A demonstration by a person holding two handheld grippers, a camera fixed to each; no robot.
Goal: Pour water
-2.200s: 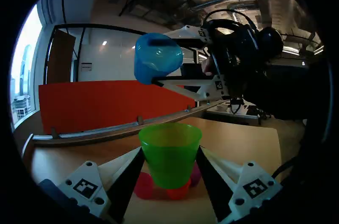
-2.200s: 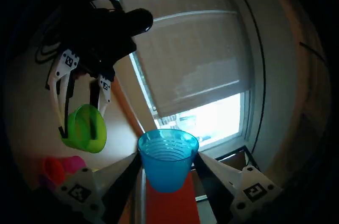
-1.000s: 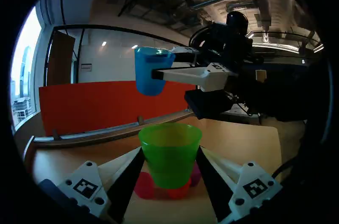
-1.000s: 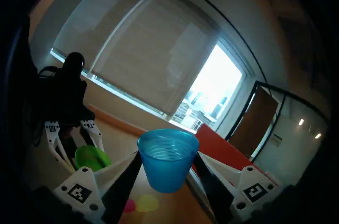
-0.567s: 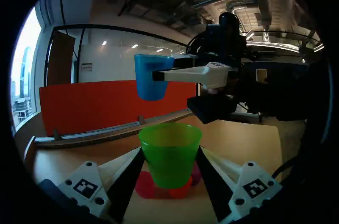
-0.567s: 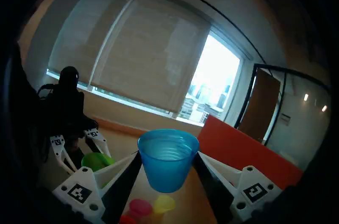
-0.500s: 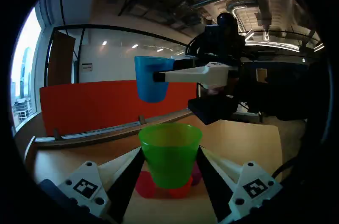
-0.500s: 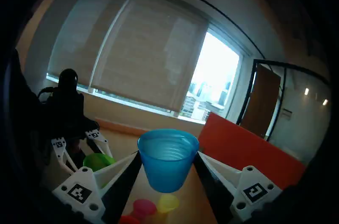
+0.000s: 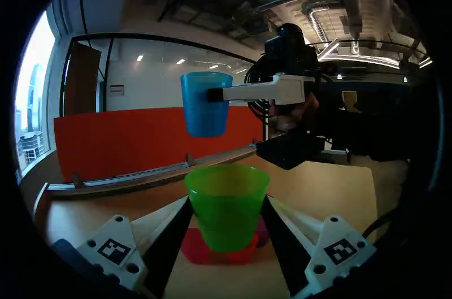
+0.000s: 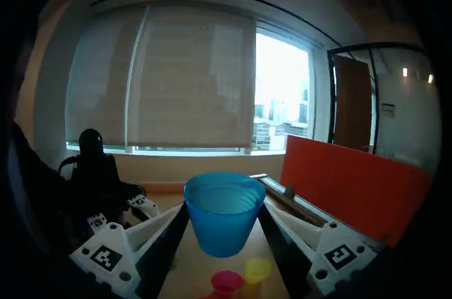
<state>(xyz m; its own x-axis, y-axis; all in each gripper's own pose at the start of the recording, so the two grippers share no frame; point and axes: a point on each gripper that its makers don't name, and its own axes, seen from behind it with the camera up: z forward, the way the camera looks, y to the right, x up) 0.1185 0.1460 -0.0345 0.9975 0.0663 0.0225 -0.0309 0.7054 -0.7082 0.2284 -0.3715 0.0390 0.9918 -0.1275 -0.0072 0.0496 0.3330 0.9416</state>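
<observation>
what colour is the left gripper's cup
The cup is green; best in left gripper view.

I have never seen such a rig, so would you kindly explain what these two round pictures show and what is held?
No robot: a person holds two grippers, each carrying a fisheye camera looking along its fingers. The left gripper view shows the left gripper clamped on a green cup; the right gripper view shows the right gripper clamped on a blue cup, upright above the wooden table. A small pink cup and a yellow cup sit on that table.
</observation>
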